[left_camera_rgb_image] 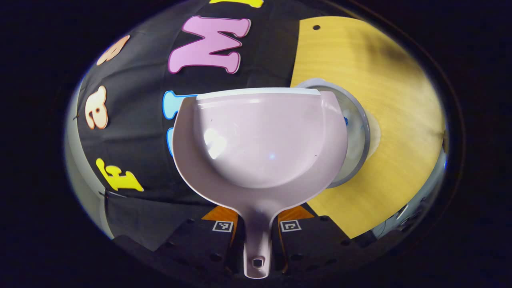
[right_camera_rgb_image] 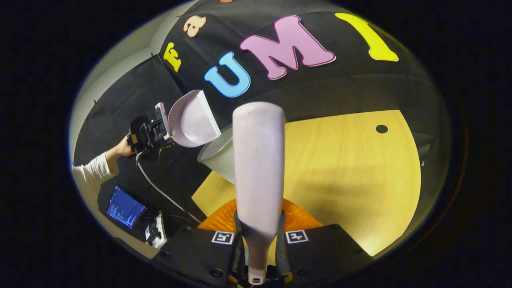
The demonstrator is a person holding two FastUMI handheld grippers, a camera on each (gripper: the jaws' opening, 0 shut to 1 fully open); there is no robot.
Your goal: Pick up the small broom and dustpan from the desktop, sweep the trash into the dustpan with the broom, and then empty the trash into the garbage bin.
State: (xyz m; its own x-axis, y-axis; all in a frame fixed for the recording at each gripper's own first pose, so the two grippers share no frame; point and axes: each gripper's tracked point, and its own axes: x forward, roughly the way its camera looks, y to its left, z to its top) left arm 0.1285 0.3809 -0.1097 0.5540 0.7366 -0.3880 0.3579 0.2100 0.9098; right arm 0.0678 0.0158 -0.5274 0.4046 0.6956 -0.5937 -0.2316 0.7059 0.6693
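Between the left gripper (left_camera_rgb_image: 256,236) fingers, the dustpan (left_camera_rgb_image: 260,140) tilts over the bin (left_camera_rgb_image: 356,132).

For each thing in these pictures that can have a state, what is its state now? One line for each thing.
dustpan: held by its handle, tipped over the bin, no trash visible inside
garbage bin: open, standing on the desktop
broom: held by its handle, raised off the desktop
left gripper: shut on the dustpan handle
right gripper: shut on the broom handle
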